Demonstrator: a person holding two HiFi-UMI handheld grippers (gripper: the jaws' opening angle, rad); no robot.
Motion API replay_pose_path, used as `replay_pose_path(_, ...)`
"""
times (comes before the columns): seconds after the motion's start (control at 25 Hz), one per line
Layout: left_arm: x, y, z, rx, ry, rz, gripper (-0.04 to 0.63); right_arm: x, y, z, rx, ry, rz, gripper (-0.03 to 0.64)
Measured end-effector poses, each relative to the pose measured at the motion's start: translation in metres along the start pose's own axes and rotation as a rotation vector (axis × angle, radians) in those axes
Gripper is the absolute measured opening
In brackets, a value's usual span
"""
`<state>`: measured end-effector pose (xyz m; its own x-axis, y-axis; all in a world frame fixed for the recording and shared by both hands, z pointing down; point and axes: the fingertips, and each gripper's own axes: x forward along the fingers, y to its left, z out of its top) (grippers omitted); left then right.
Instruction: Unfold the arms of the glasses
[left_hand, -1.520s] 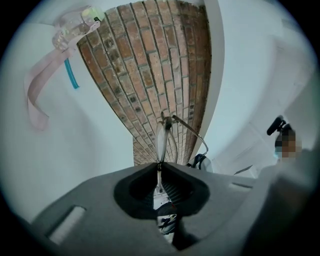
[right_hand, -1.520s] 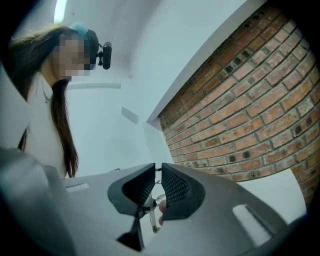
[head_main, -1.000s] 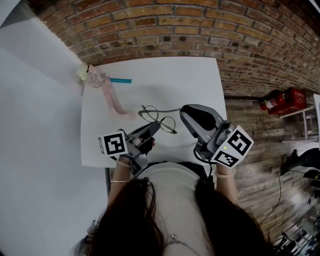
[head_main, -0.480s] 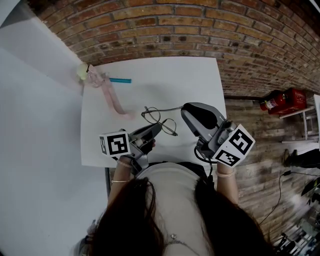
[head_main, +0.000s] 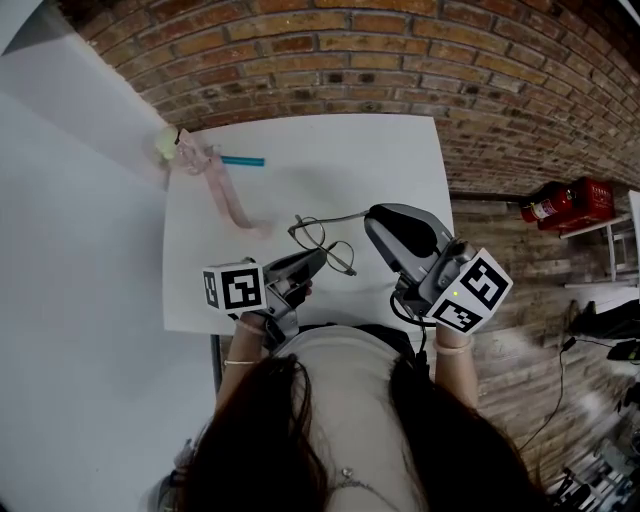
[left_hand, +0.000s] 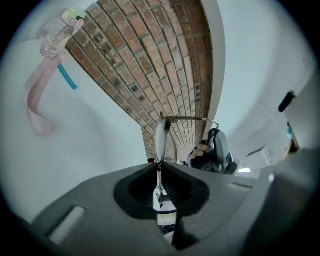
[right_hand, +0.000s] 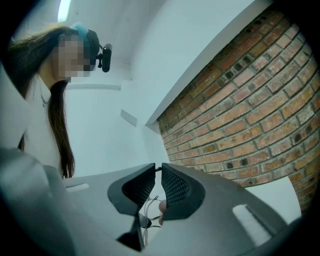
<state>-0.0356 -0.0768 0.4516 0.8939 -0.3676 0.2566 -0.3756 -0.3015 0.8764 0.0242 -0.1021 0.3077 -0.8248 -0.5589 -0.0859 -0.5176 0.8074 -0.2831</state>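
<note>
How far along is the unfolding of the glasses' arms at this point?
Partly done. One arm of the thin wire-rimmed round glasses already stands swung out sideways from the frame. In hand: the left gripper clamps a lens rim, and the right gripper pinches that arm's tip. Left: the second arm, which I cannot make out as open.

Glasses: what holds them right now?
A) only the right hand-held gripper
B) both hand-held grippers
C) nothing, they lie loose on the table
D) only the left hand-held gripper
B: the left hand-held gripper clamps the glasses at a lens rim, and the right hand-held gripper pinches the end of one arm.
</note>
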Motion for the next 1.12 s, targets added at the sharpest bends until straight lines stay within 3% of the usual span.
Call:
replay_pose_path(0.44, 0.003, 0.002, -0.007, 0.050, 0.045, 0.043, 0.022, -0.001, 0.000, 0.003, -0.006, -0.010, 0.001, 0.044)
replay_pose_path(1.12, -0.001, -0.003, 0.003, -0.024, -0.027, -0.012, 0.022, -0.003, 0.001, 0.008, 0.010, -0.046, 0.004, 0.050)
